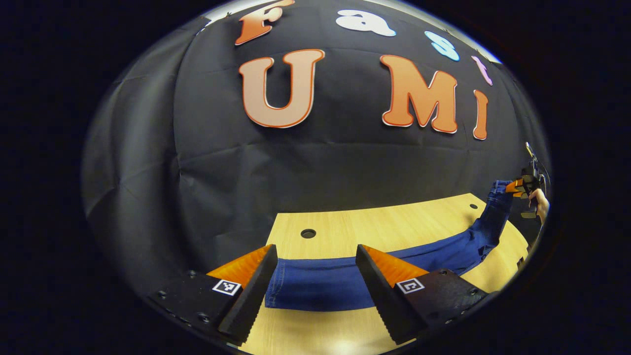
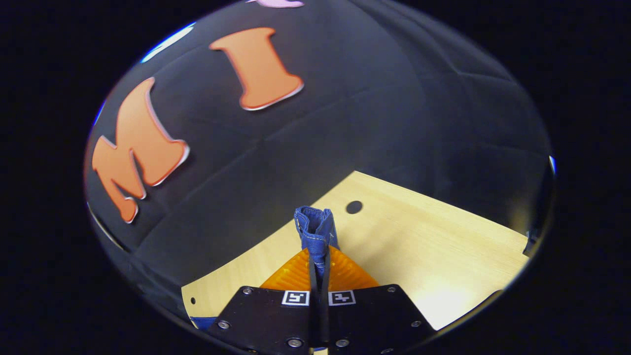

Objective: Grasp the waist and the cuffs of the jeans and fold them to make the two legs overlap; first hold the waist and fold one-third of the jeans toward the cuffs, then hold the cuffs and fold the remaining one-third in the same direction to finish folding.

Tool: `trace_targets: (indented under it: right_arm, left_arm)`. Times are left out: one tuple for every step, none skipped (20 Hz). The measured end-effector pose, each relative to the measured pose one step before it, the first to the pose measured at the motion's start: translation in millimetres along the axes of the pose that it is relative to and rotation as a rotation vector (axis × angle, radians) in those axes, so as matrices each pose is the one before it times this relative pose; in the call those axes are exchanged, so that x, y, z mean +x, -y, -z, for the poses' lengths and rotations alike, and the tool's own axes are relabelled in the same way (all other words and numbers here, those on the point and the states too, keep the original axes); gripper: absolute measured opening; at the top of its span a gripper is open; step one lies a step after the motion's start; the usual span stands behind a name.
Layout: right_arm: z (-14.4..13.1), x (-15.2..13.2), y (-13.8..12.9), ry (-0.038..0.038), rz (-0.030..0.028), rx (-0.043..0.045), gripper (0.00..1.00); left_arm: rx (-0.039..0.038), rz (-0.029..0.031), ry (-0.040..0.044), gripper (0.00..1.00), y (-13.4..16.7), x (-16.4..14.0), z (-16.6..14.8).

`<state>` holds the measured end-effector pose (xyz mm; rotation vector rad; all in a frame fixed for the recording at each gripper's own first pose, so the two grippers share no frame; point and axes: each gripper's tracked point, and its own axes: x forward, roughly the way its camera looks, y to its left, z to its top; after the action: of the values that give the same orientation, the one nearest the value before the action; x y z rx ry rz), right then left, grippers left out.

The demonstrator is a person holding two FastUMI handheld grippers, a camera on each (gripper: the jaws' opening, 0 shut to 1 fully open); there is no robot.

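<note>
The left gripper [image 1: 314, 276] stands with its two fingers spread wide, hovering just above a pale wooden tabletop [image 1: 394, 227]. Between and just beyond those fingers lies a pair of dark blue denim jeans [image 1: 315, 286], stretched in a long band across the table. Whether the fingers touch the cloth cannot be told; they do not press on it. From this gripper the band runs off to its right and rises off the table at the far end, where the other gripper, the right gripper [image 1: 516, 186], holds it up, with a hand [image 1: 540, 204] behind it.

A round dark hole [image 1: 308, 233] in the tabletop sits just ahead of the left gripper, beyond the jeans.

In the right gripper view, that gripper's fingers are closed tight on a bunched end of the jeans [image 2: 315, 231], which sticks up past the fingertips with pale stitching along its hem. It hangs above the wooden tabletop [image 2: 443, 246], and another round hole [image 2: 354, 207] lies ahead and slightly to its right. A black cloth wall [image 2: 394, 98] stands behind the table.
</note>
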<state>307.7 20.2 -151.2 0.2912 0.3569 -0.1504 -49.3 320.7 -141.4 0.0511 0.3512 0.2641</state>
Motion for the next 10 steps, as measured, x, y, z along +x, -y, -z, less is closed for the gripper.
trace_targets:
  right_arm:
    - [-1.19,-1.55,-5.28,0.00398,-0.03878,-0.03571,0.0]
    - [-4.03,0.04,-3.12,-0.00206,-0.02572,-0.02979,0.0]
    - [2.59,1.08,-4.77,-0.01678,-0.02359,-0.03665,0.0]
    - [3.26,4.02,-5.54,-0.01279,-0.0249,-0.0361,0.0]
    - [0.75,1.4,2.44,-0.00494,-0.02356,-0.02961,0.0]
    - [-6.7,-2.62,1.94,-0.02873,-0.0232,-0.02471,0.0]
    - [-1.09,0.01,1.03,-0.01938,-0.0202,-0.01855,0.0]
    - [-5.2,0.14,-0.58,-0.0077,-0.01932,-0.01862,0.0]
    - [1.15,0.15,2.32,-0.02588,-0.01306,-0.01517,0.0]
    - [-0.74,-1.99,1.52,-0.02575,-0.01035,-0.01975,0.0]
  left_arm:
    - [-0.01505,0.0083,-0.00035,0.98,-11.74,2.71,2.16]
    - [-0.01115,0.0046,-0.00178,0.98,-10.39,2.8,3.06]
    - [-0.00706,0.00276,-0.00411,0.98,-8.85,1.12,3.03]
    - [-0.00601,0.00136,-0.00148,0.98,-10.18,2.85,2.72]
    - [-0.00555,0.00505,-0.00417,0.98,-6.99,0.08,1.46]
    - [-0.00483,0.00228,-0.00131,0.99,-6.89,2.71,3.08]
    - [-0.00368,0.00479,-0.00321,0.99,-7.5,1.84,2.75]
    - [-0.00273,0.00326,-0.00101,0.99,-6.22,1.98,2.24]
    - [-0.00259,-0.00009,-0.00038,0.99,-6.45,1.43,1.77]
    - [-0.00271,0.00207,-0.0021,0.98,-6.0,0.67,1.83]
